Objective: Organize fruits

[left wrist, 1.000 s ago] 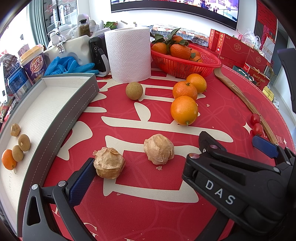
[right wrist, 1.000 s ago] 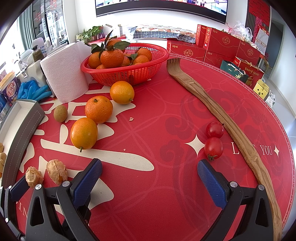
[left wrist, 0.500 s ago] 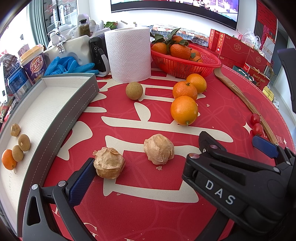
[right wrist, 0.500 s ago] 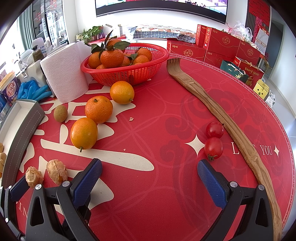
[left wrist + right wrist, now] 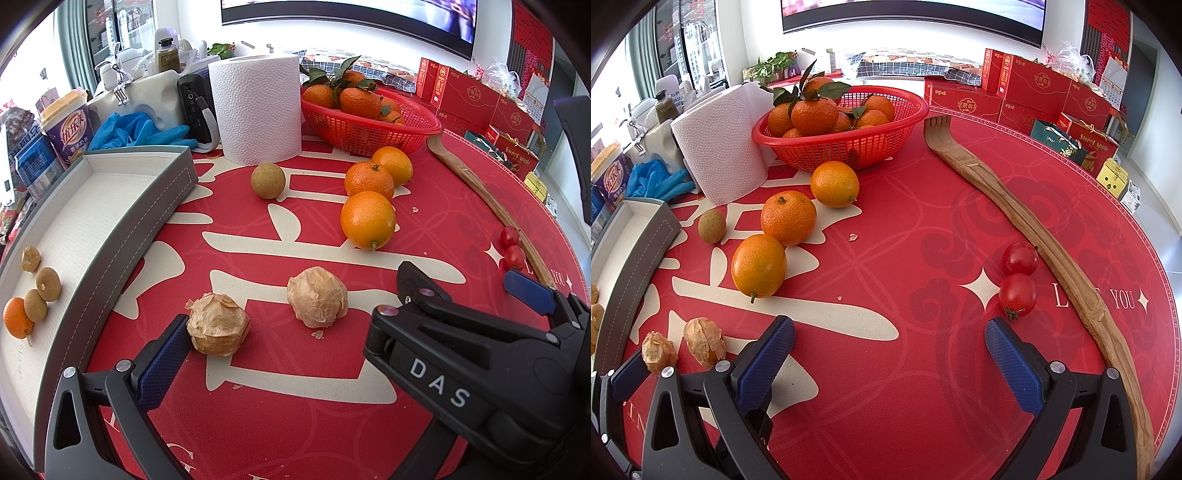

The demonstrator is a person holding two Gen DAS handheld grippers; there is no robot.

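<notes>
Two husked physalis (image 5: 218, 324) (image 5: 317, 297) lie on the red mat. My left gripper (image 5: 280, 343) is open; its left pad touches the nearer physalis, and its right finger is hidden behind my right gripper's body (image 5: 461, 365). My right gripper (image 5: 890, 350) is open and empty over bare mat. Two cherry tomatoes (image 5: 1017, 293) (image 5: 1019, 257) lie just beyond its right fingertip. Three oranges (image 5: 759, 266) (image 5: 788, 218) (image 5: 834, 184) and a longan (image 5: 711, 226) lie loose. The grey tray (image 5: 159, 206) holds small fruits (image 5: 40, 291).
A red basket of tangerines (image 5: 846, 122) and a paper towel roll (image 5: 258, 110) stand at the back. A wooden back scratcher (image 5: 1034, 236) lies along the right. Blue gloves (image 5: 140, 129), cups and red gift boxes (image 5: 1027, 92) ring the table.
</notes>
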